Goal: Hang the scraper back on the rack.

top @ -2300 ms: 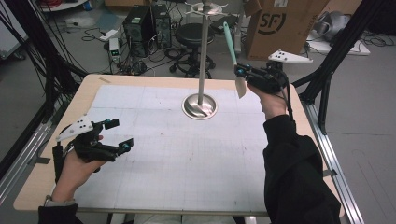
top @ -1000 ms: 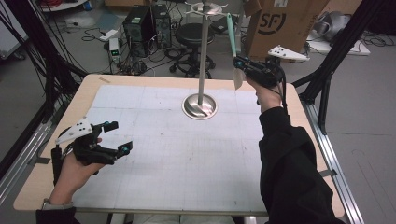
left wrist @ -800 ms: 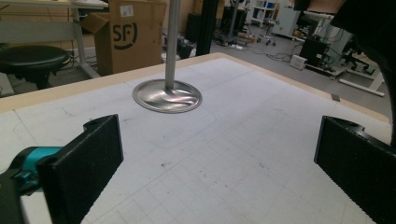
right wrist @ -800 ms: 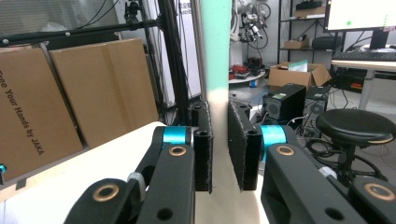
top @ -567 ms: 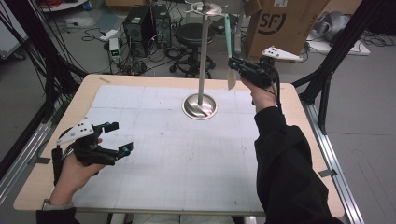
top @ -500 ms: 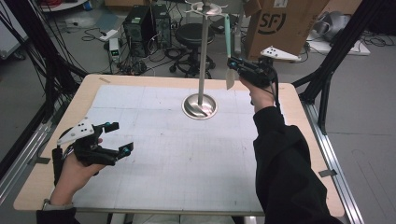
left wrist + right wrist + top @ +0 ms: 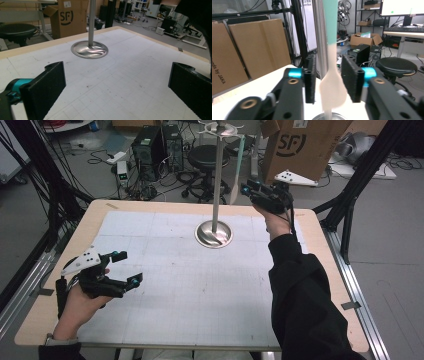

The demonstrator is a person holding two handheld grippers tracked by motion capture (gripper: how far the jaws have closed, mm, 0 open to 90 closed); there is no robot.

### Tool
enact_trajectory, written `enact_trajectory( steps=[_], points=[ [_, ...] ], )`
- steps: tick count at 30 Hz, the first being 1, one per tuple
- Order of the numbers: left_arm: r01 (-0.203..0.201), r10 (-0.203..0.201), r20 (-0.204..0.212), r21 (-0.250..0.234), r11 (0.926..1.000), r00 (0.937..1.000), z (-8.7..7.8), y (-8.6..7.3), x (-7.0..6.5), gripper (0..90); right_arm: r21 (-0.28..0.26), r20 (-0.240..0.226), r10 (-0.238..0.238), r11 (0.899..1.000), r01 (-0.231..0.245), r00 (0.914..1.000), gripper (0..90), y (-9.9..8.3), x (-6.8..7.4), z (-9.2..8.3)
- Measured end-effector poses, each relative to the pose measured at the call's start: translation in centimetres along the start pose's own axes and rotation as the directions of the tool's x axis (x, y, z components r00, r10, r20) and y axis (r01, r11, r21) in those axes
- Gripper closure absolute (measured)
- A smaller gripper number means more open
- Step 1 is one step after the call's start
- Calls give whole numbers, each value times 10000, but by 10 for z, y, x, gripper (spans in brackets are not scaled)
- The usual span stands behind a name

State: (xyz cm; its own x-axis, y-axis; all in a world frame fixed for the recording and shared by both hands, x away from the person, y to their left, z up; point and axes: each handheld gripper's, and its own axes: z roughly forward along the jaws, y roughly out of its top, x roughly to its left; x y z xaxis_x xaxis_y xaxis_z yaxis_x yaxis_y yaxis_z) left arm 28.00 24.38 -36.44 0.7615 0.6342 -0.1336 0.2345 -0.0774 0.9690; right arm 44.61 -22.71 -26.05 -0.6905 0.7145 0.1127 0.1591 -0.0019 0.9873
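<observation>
Tabletop (image 7: 165,320): pale wood rim, white gridded mat across most of surface, faint smudges on mat. Brown cardboard box (image 7: 305,145) with "SF" print on floor beyond far right corner. Black round stool (image 7: 206,156) behind far edge. Dark computer tower (image 7: 149,142) on floor at far left, white power strip (image 7: 121,169) beside it, cables tangled around both. Black frame struts (image 7: 360,175) rise at right side. More flat cardboard (image 7: 249,47) leaning against dark frame in right gripper view

Even, soft overhead light falls on the counter (image 7: 165,270). Glare streaks the stand's steel base (image 7: 214,234); beside its pole, the spatula (image 7: 331,82) shows blurred, while far rooms stay dim.
</observation>
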Motion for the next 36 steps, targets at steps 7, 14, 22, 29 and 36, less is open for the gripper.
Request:
enact_trajectory(
  steps=[7,14,22,29,36],
  points=[
    [-6,5,130,57,10000,9999,5,0,0,17,373,-312,-275,9989,286,9991,328,0,8,-9],
    [12,-9,206,-130,9999,9998,9,3,1,17,1170,-705,-1032,9869,1109,9922,65,-17,23,-21],
    [44,-35,275,-315,9995,9996,15,7,3,17,1326,-872,-654,9882,767,9940,0,-60,22,-41],
    [-64,69,100,-475,9989,9999,25,7,4,17,1297,-757,-978,9858,1071,9923,0,-81,28,-67],
    [-131,142,229,-508,9986,9996,34,7,2,17,1321,-510,-678,9885,740,9964,0,-100,28,-97]
  ],
)
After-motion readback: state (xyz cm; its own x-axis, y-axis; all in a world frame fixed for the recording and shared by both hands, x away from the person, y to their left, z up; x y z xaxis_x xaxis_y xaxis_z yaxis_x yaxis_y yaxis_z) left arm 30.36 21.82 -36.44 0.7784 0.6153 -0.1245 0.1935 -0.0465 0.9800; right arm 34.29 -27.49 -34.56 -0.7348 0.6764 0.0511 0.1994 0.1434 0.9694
